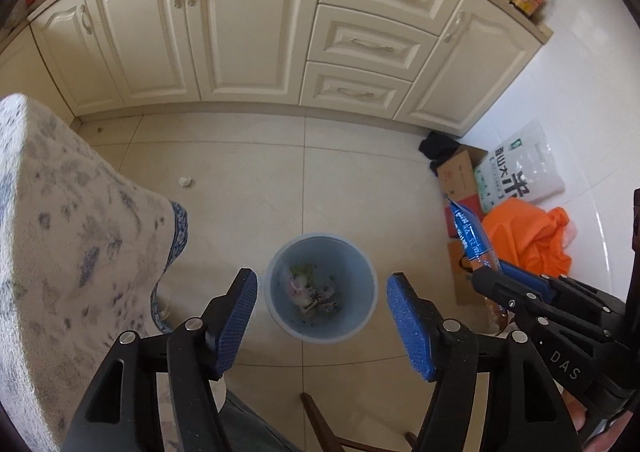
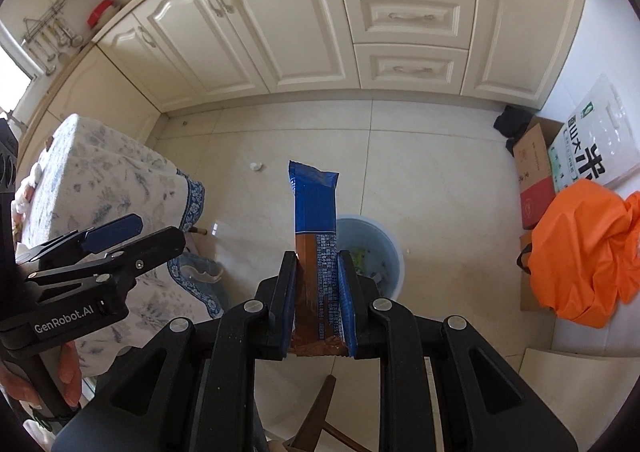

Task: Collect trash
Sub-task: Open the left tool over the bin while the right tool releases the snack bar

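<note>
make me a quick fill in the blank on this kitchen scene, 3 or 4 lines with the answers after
1. The right gripper is shut on a blue and brown ____.
2. The left gripper is open, with the blue ____ on the floor seen between its fingers.
3. A small white crumpled scrap lies on the ____.
4. The bag beside the cardboard box is ____ in colour.

Missing words: wrapper; bin; floor; orange

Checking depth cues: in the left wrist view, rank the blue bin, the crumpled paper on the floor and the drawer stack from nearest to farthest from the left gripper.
From the left gripper:
1. Blue bin, on the floor directly beneath.
2. Crumpled paper, mid-floor, left.
3. Drawer stack, at the far cabinets.
</note>
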A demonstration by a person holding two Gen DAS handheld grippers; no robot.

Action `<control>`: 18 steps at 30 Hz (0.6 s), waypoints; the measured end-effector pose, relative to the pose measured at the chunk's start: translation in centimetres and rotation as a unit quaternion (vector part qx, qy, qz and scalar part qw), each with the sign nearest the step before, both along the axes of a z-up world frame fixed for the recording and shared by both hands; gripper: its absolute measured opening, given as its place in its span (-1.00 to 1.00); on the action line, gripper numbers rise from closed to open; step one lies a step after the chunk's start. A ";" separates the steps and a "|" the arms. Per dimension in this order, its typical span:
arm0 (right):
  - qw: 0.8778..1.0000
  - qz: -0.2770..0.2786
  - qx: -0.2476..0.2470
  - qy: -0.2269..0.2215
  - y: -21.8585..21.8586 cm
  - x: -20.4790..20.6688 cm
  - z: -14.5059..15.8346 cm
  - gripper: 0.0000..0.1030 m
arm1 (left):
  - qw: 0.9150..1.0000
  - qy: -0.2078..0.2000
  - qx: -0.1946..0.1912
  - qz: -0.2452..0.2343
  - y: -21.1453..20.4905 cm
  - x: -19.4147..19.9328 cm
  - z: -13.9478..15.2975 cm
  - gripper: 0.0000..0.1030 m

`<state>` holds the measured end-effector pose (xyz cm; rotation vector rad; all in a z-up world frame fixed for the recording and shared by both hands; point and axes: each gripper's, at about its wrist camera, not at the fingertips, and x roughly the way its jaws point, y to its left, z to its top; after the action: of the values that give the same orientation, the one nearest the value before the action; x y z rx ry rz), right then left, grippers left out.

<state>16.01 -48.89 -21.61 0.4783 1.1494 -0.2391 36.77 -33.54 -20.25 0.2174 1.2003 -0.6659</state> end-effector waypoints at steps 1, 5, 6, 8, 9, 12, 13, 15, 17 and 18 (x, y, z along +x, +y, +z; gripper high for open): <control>1.000 0.003 0.002 0.001 0.1 0.1 -0.1 -0.63 | 1.000 0.000 0.003 0.003 0.0 -0.2 -0.4 0.23; 1.000 0.016 0.005 0.004 1.1 0.9 -0.4 -0.63 | 1.000 -0.001 0.009 0.012 0.4 -0.9 -0.6 0.23; 1.000 0.018 0.005 0.004 1.3 1.1 -0.4 -0.62 | 1.000 -0.001 0.009 0.014 0.5 -0.6 -0.7 0.23; 1.000 0.018 0.009 0.003 1.5 1.5 -0.4 -0.58 | 1.000 -0.004 0.010 0.018 1.1 -1.8 -0.3 0.23; 1.000 0.013 0.008 0.005 1.5 1.7 -0.3 -0.56 | 1.000 -0.006 0.011 0.021 1.3 -2.1 -0.2 0.23; 1.000 0.000 0.024 0.010 1.3 2.1 -0.3 -0.33 | 0.999 -0.013 0.015 0.025 1.9 -3.0 0.1 0.24; 1.000 0.001 0.024 0.008 1.4 2.2 -0.2 -0.27 | 0.999 -0.014 0.014 0.026 2.0 -3.1 0.1 0.25; 1.000 0.001 0.012 0.010 1.6 2.2 0.0 -0.23 | 1.000 -0.011 0.012 0.026 2.3 -3.6 0.0 0.25; 1.000 0.004 0.016 0.013 1.9 2.3 -0.1 -0.23 | 0.999 -0.010 0.012 0.028 2.8 -3.8 0.1 0.25; 1.000 0.005 0.019 0.015 1.9 2.4 -0.1 -0.23 | 0.999 -0.010 0.012 0.029 2.9 -3.9 0.0 0.25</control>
<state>18.38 -46.96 -21.68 0.5038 1.1861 -0.2168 32.89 -30.60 -20.21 0.2084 1.1918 -0.5983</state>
